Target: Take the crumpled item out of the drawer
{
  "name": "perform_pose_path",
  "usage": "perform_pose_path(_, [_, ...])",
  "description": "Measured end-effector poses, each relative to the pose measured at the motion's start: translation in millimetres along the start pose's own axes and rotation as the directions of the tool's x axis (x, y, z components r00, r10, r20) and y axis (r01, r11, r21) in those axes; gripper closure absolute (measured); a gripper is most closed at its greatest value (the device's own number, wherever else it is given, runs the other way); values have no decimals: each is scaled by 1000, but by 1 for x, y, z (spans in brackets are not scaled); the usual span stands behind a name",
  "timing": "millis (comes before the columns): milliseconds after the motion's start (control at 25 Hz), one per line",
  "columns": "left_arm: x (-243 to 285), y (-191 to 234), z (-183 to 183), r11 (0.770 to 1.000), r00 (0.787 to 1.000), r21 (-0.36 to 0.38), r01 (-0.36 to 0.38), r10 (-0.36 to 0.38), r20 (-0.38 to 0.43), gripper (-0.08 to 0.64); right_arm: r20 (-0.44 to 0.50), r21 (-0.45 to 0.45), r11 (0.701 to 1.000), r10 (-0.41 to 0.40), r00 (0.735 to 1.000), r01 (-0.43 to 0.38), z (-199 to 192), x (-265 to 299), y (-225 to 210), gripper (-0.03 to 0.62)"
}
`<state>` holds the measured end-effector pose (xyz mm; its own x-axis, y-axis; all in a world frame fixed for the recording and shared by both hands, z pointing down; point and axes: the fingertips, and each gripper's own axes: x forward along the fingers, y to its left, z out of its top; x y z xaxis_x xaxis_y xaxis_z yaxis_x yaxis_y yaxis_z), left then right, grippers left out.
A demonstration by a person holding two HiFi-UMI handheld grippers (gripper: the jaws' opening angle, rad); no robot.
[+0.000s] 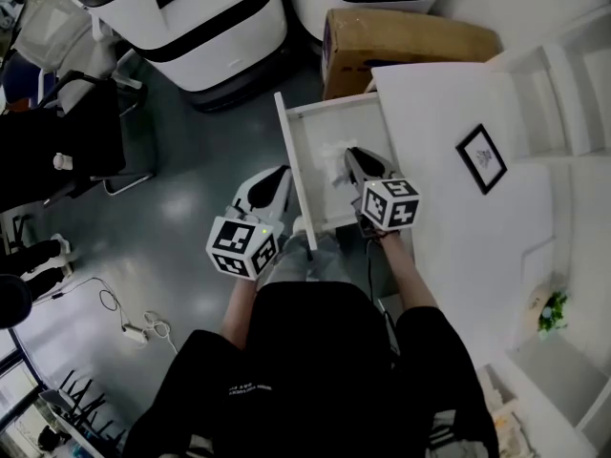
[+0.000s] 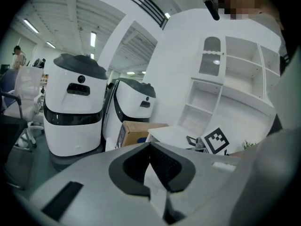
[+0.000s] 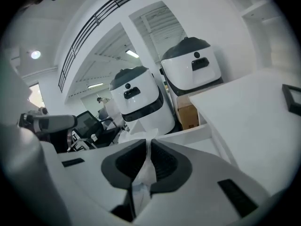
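Note:
A white drawer point(image 1: 307, 127) stands pulled out from the white desk point(image 1: 449, 246). My right gripper point(image 1: 352, 157) hangs over the drawer's near half, shut on a crumpled white tissue point(image 1: 333, 161). In the right gripper view the tissue point(image 3: 140, 175) is pinched between the dark pads point(image 3: 165, 166) of that gripper point(image 3: 148, 143), and a tuft pokes out past the tips. My left gripper point(image 1: 283, 176) floats just outside the drawer's left wall, above the floor. Its jaws point(image 2: 150, 146) meet at the tips; only a pale sliver shows between the pads, and I see nothing held.
Two large white machines point(image 1: 196, 17) and a cardboard box point(image 1: 406, 36) stand beyond the drawer. A small black picture frame point(image 1: 480, 157) lies on the desk, white shelves rise at its right, and a small plant point(image 1: 552, 310) sits there. A black chair point(image 1: 81, 136) and a floor cable point(image 1: 129, 327) are at left.

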<state>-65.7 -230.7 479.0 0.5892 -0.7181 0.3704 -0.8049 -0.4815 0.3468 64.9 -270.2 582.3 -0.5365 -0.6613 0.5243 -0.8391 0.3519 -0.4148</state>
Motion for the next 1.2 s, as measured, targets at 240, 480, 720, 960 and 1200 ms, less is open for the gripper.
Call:
perform_pose_path(240, [-15, -1, 15, 1000, 999, 14, -14, 13, 45, 562, 108, -27, 999, 44, 993, -41, 38, -35, 24, 568])
perform_pose_path(480, [-29, -3, 31, 999, 996, 35, -16, 13, 86, 561, 206, -64, 996, 73, 976, -61, 69, -67, 45, 568])
perform_pose_path(720, [-41, -7, 50, 998, 990, 58, -23, 15, 139, 561, 290, -116, 991, 103, 952, -72, 99, -97, 62, 568])
perform_pose_path(960, [-54, -11, 77, 995, 979, 90, -37, 18, 202, 561, 377, -158, 985, 129, 917, -73, 127, -125, 77, 568])
perform_pose_path(1200, [-69, -14, 103, 991, 963, 117, -61, 28, 268, 562, 452, -169, 984, 135, 882, -63, 145, -152, 83, 568])
